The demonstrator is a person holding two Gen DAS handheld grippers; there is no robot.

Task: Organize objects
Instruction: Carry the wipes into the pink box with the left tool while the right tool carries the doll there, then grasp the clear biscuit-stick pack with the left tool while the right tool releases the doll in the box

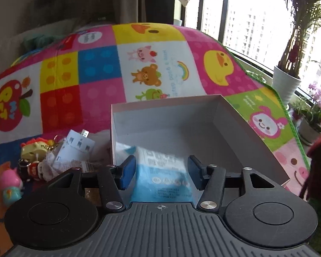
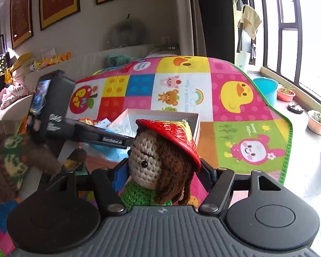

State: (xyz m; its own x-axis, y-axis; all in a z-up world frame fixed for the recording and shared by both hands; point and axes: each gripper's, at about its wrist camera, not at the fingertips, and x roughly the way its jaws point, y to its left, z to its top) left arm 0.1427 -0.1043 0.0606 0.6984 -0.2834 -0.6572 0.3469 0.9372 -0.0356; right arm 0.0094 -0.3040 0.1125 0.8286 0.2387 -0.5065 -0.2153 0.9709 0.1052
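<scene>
Left wrist view: small toys and a white card packet [image 1: 75, 147] are lying in a heap left of the open white cardboard box [image 1: 235, 132] on the colourful cartoon play mat [image 1: 156, 64]. Left gripper [image 1: 161, 171] fingers are spread wide, hovering over a blue-white plastic packet [image 1: 162, 171] inside the box, gripping nothing.

Right wrist view: right gripper [image 2: 160, 171] fingers are clamping a crocheted doll with red hat [image 2: 158, 156], held near the box [image 2: 194, 124]; the left gripper body [image 2: 60, 120] is sitting just left.

Black linkage arms with silver screws, blue pads [image 1: 128, 172], ribbed grey body bearing a crosshair mark.
</scene>
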